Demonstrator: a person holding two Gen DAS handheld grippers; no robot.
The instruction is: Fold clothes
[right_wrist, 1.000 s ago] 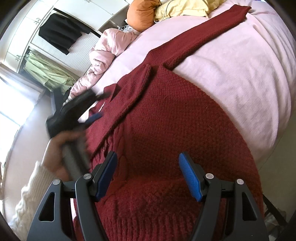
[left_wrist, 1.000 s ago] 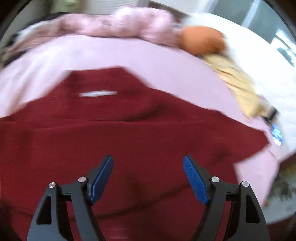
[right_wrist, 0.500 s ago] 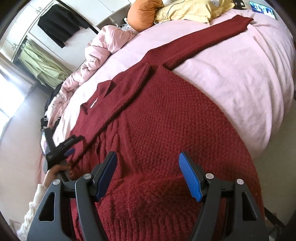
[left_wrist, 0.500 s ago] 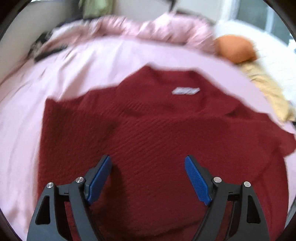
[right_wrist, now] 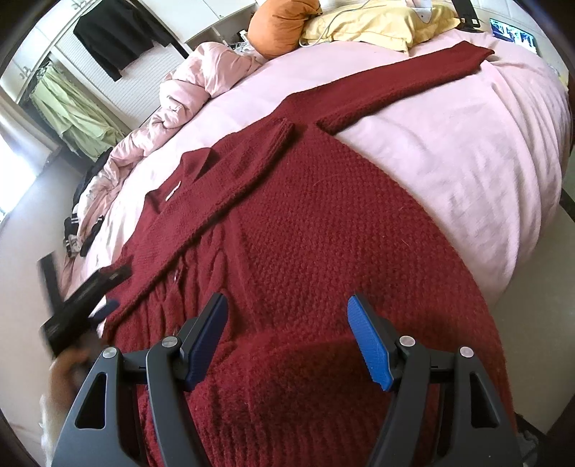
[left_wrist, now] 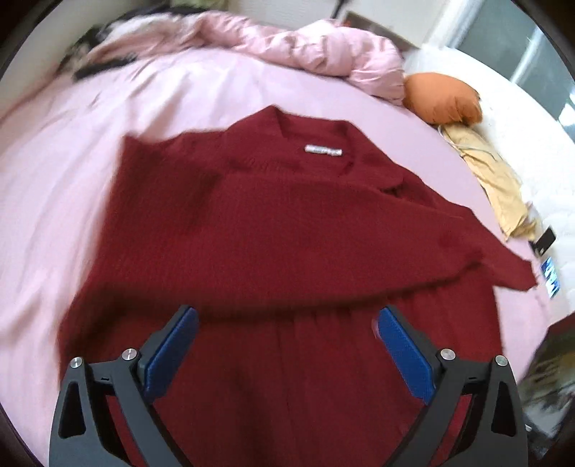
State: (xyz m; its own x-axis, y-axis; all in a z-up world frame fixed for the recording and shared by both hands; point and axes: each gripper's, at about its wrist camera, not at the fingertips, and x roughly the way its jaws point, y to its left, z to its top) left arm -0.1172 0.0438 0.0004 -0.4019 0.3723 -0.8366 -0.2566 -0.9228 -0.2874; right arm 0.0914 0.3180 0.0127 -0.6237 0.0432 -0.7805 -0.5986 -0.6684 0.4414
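Dark red knitted sweater [left_wrist: 287, 233] now lies on the pink bed [left_wrist: 72, 161], one sleeve folded across; left gripper [left_wrist: 284, 345] has backed off, both jaws wide open, empty.

Deep red sweater [right_wrist: 323, 222], chunky knit with a cable twist down the front and a small white label [left_wrist: 322, 151] at the neck, on a pale pink bed [right_wrist: 467, 151]. Orange pillow [left_wrist: 444, 98], yellow cloth [right_wrist: 377, 25], and blue pads on both black tools.
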